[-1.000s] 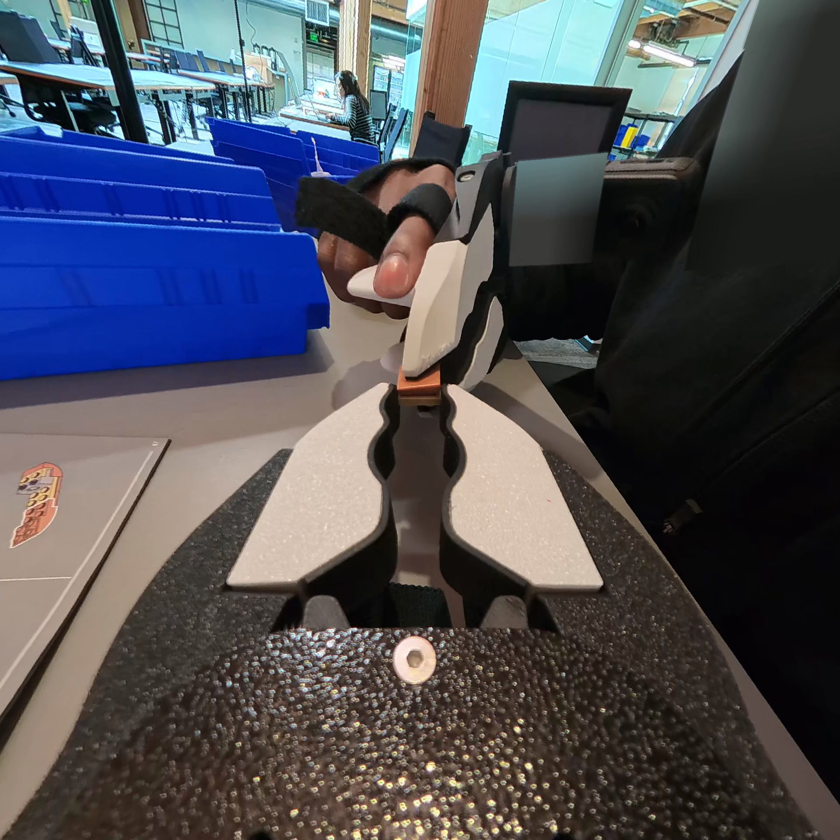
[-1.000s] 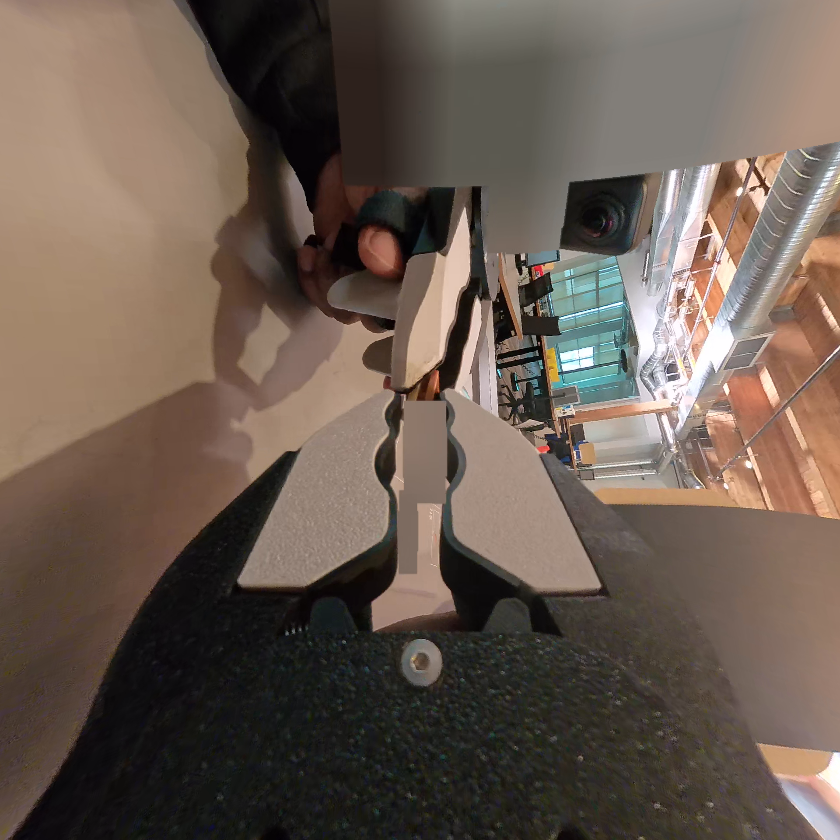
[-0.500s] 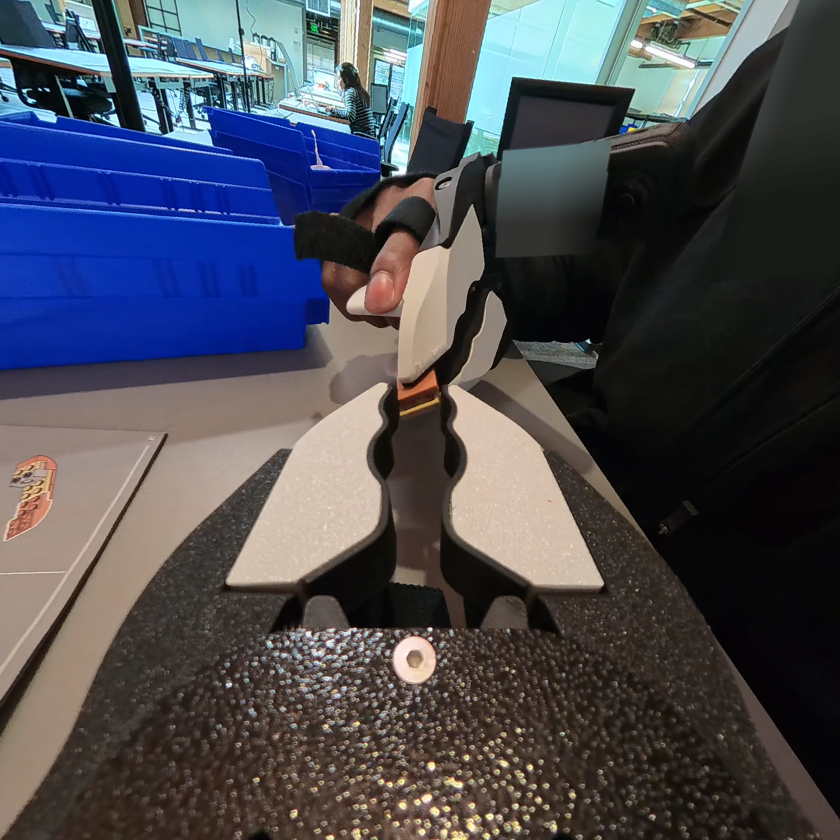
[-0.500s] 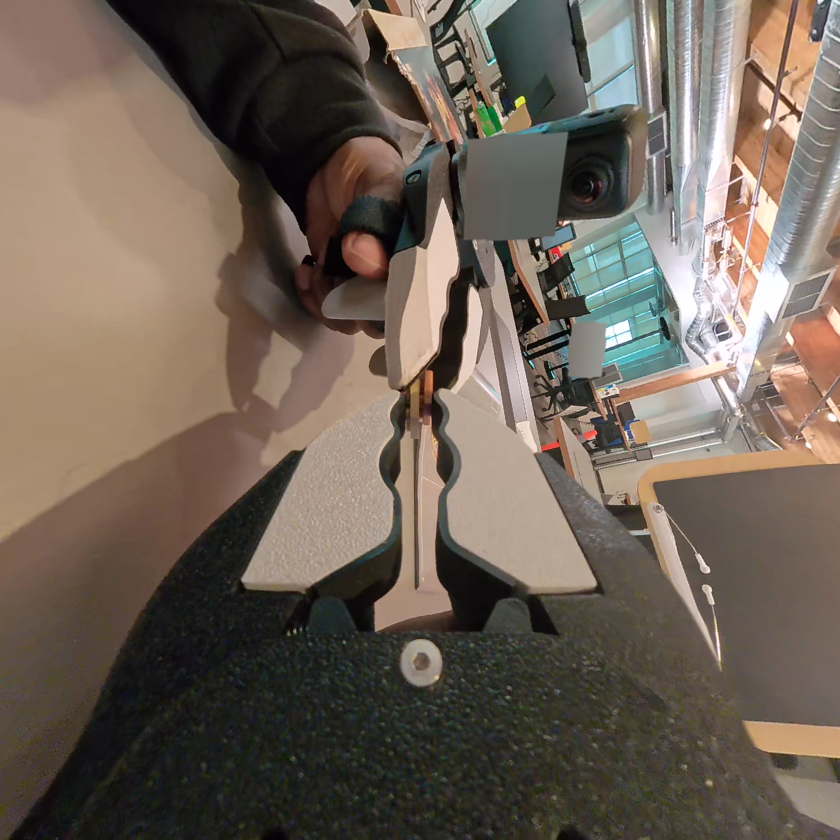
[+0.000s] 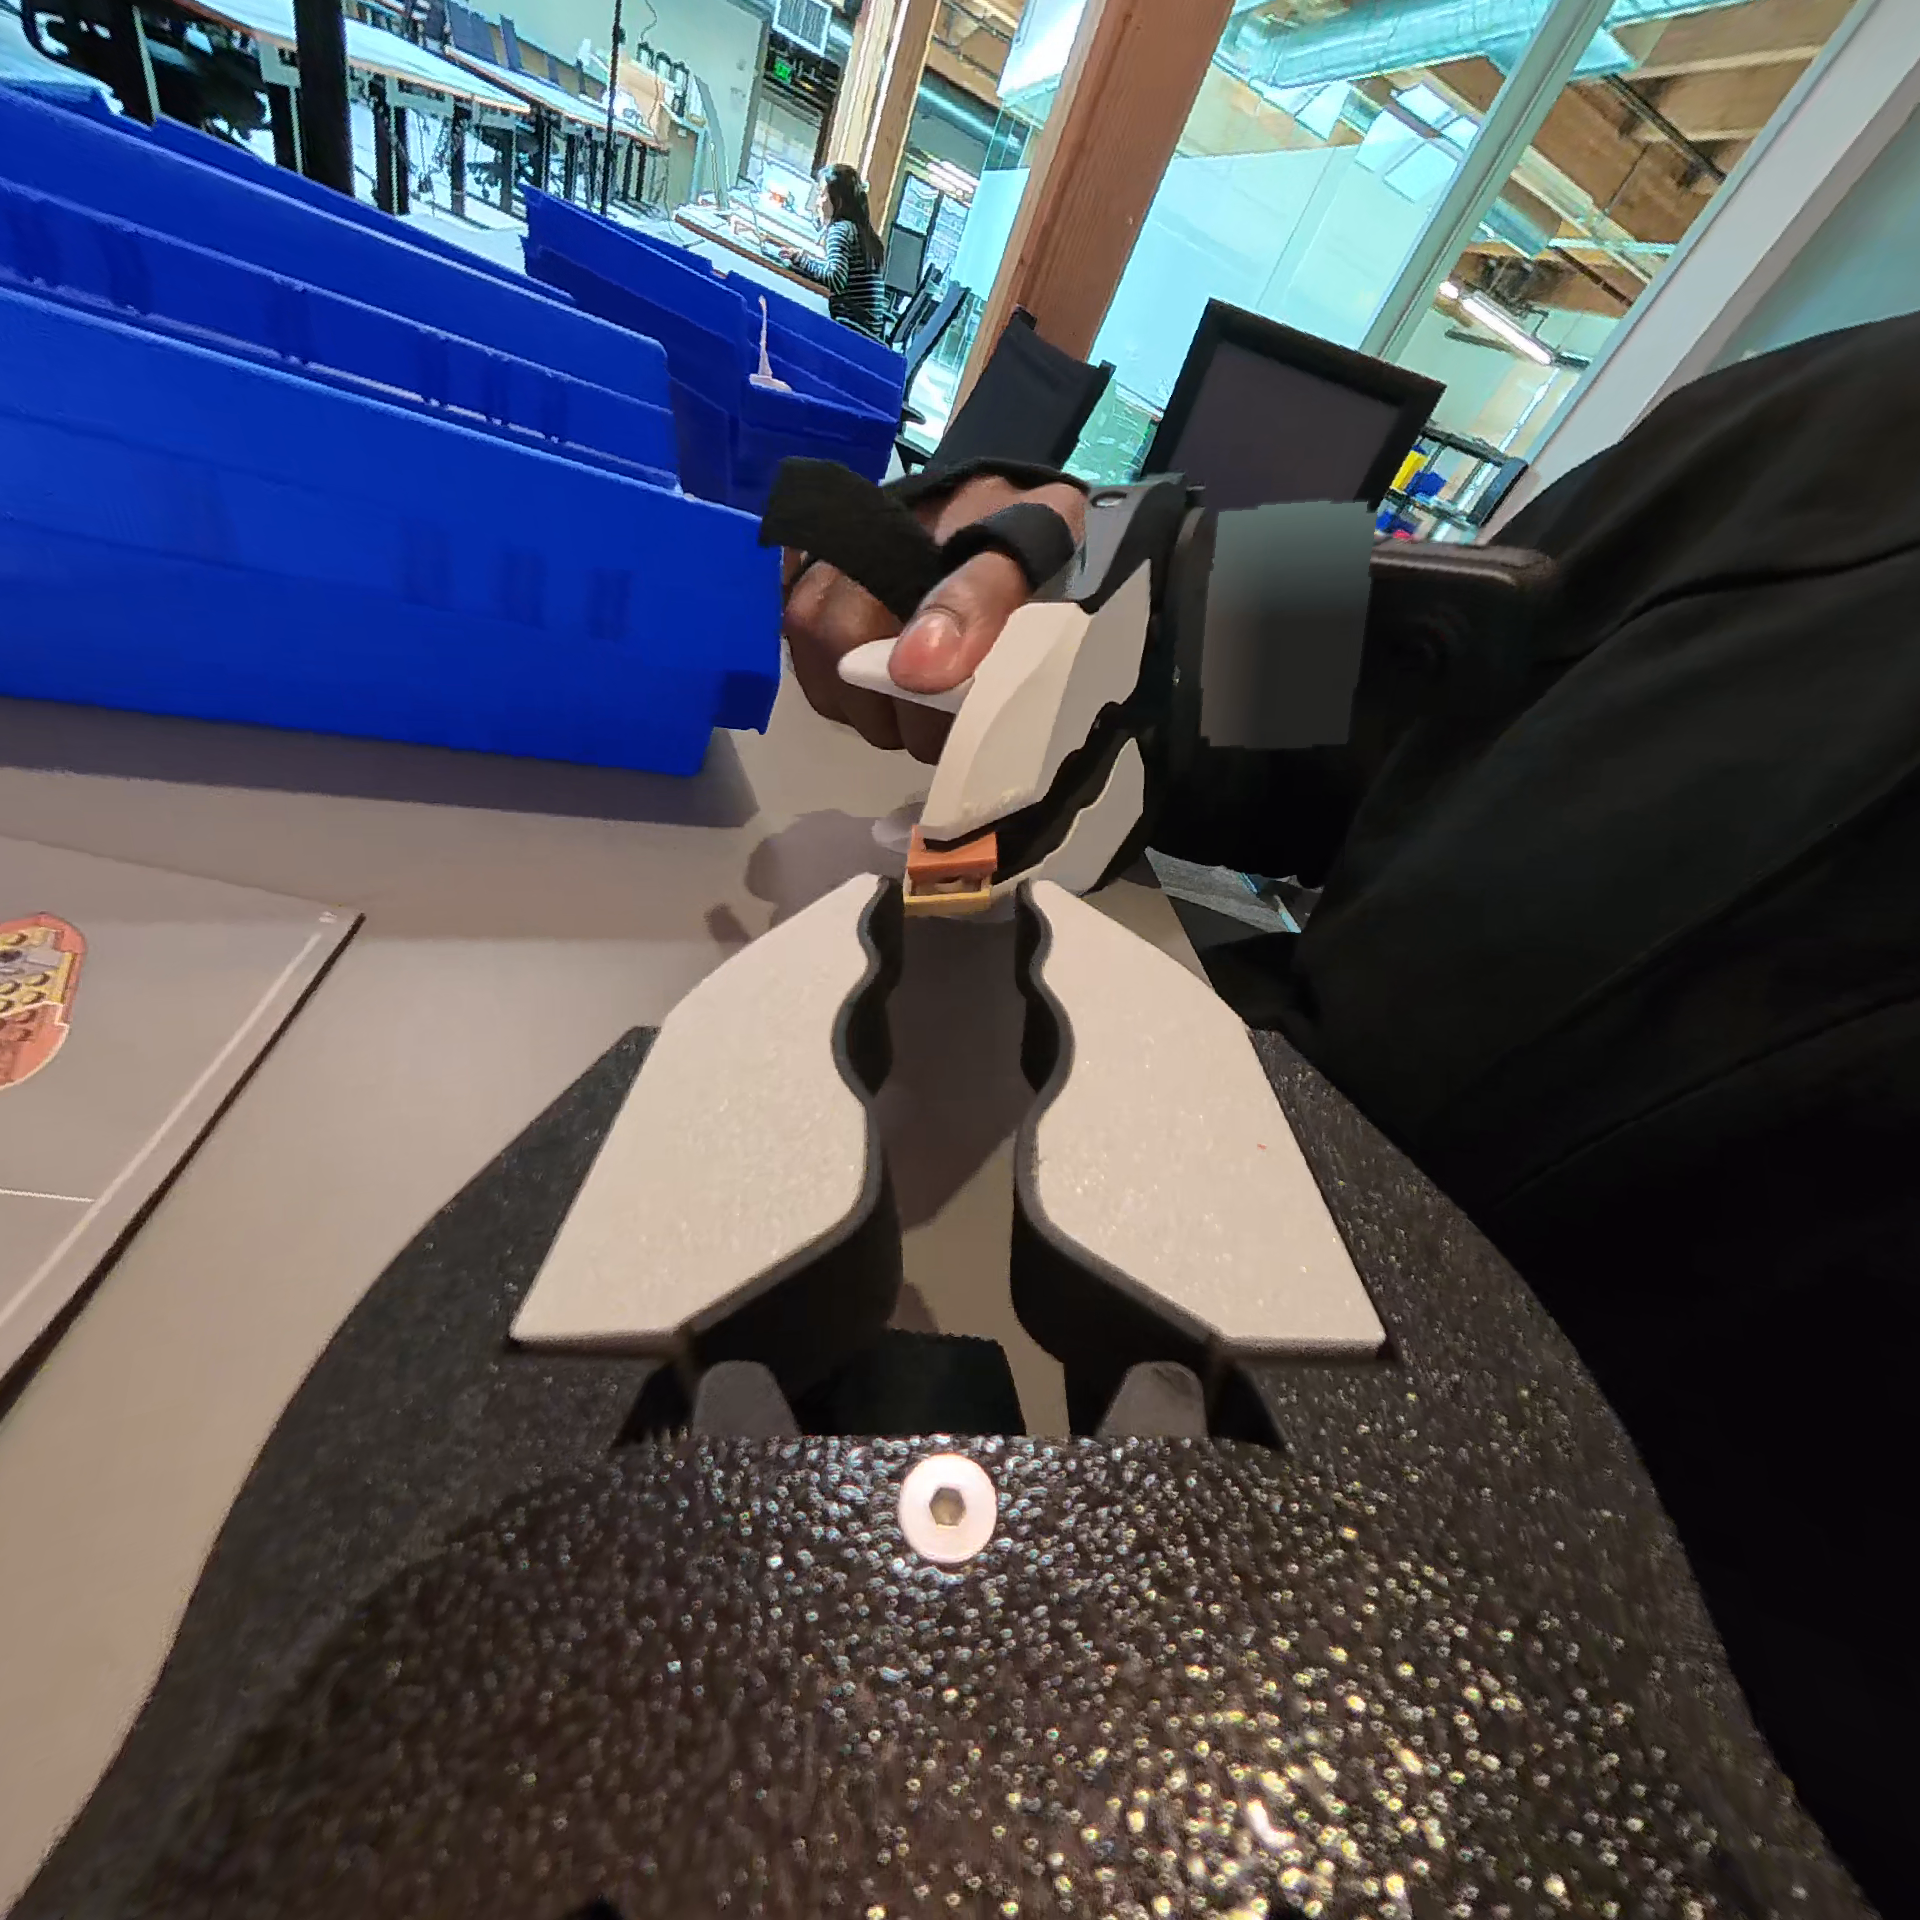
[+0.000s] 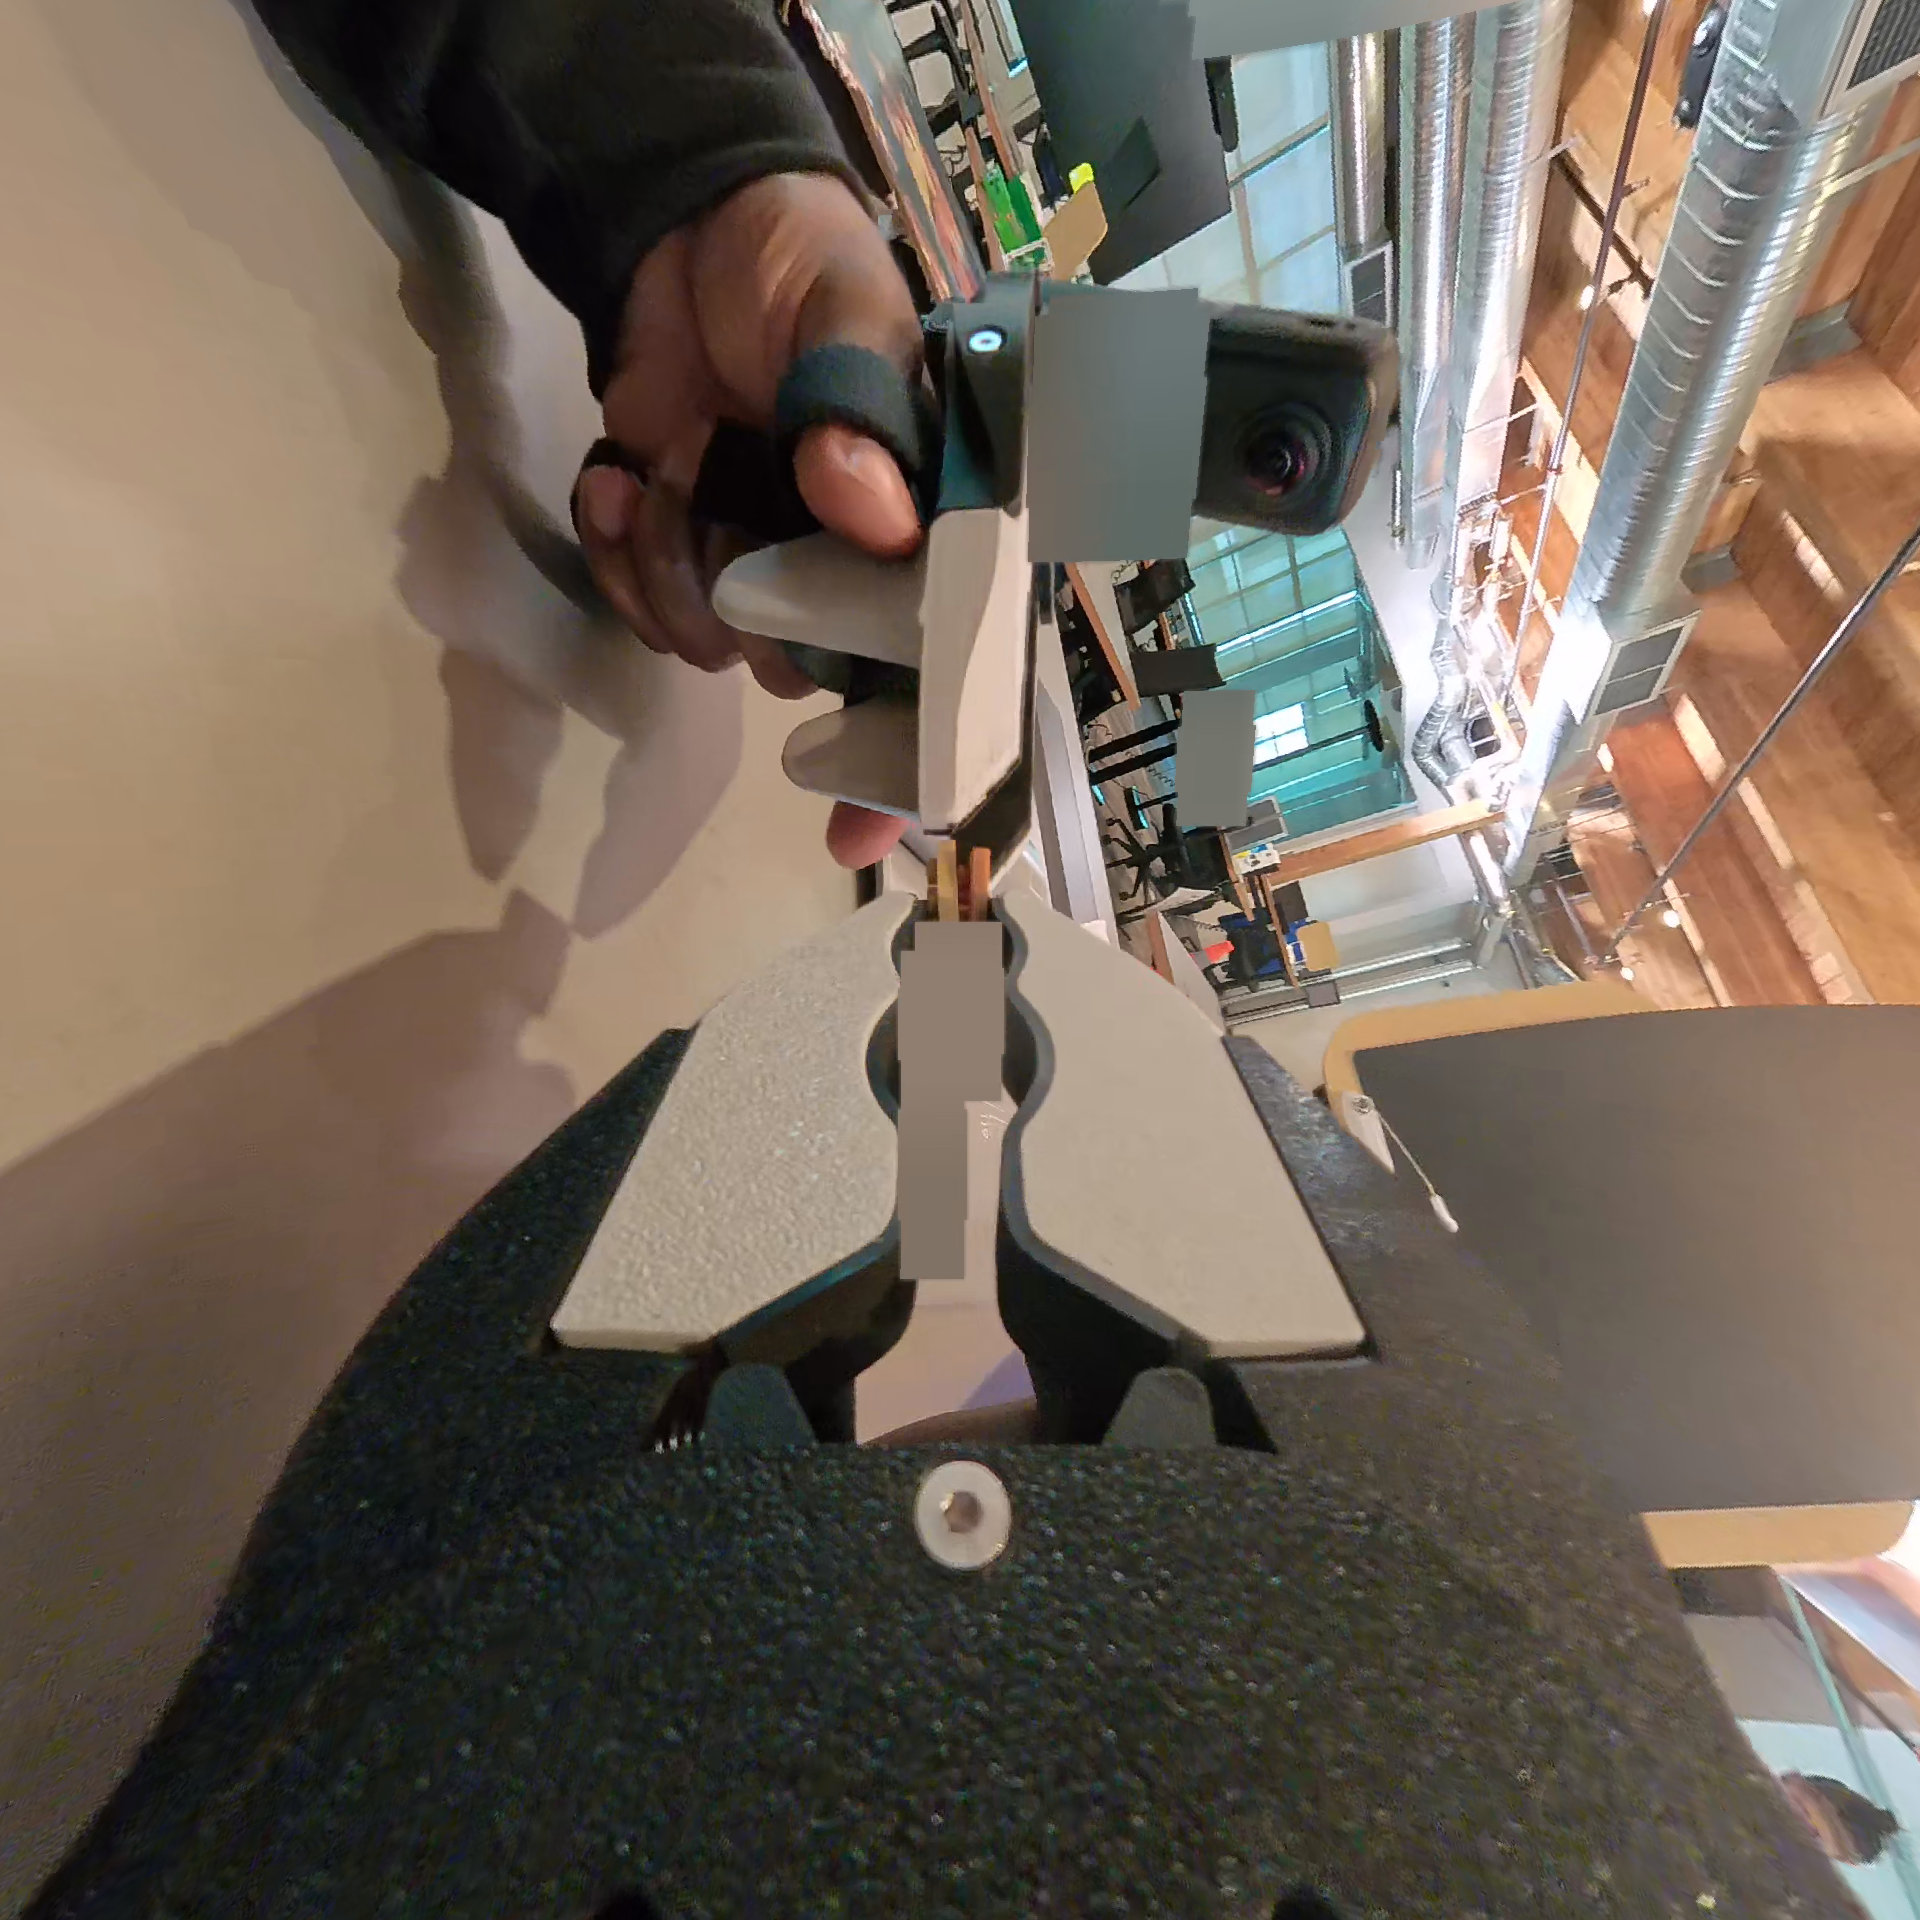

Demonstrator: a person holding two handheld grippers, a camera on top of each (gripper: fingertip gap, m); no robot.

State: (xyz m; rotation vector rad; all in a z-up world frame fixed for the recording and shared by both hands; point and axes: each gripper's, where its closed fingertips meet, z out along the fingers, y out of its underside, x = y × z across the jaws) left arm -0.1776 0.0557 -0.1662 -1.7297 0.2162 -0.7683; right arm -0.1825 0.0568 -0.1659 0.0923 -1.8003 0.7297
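The left tool [image 5: 951, 899], filling the lower half of its own frame, has its two pale fingers [image 5: 769, 1049] spread a little at the tips, with a small stack of two flat pieces sitting right at the opening near the centre of the frame: a brown plate [image 5: 951, 855] on top and a tan plate [image 5: 945, 897] under it, a thin gap showing between them. The tan plate spans the space between the left tool's fingertips and seems to touch both, though whether they press on it cannot be told. The right tool [image 5: 977, 831] comes down from the upper right of that frame, gripped by a hand [image 5: 883, 644] with a black strap over the finger, and its fingertips are closed on the brown plate.

In the right wrist view the same pair of plates [image 6: 961, 883] shows edge-on at the centre of the frame, pinched between the right tool's [image 6: 961, 904] own fingertips, while the left tool [image 6: 977, 727] reaches in from above, held by the other hand [image 6: 748, 447] at the upper centre.

Below and around lies the grey counter [image 5: 468, 935]. Blue bins [image 5: 364, 520] stand in rows at the upper left of the left wrist view, and a grey mat with a coloured sticker [image 5: 156, 1039] lies at the left edge. A dark sleeve [image 5: 1610, 831] fills the right side.
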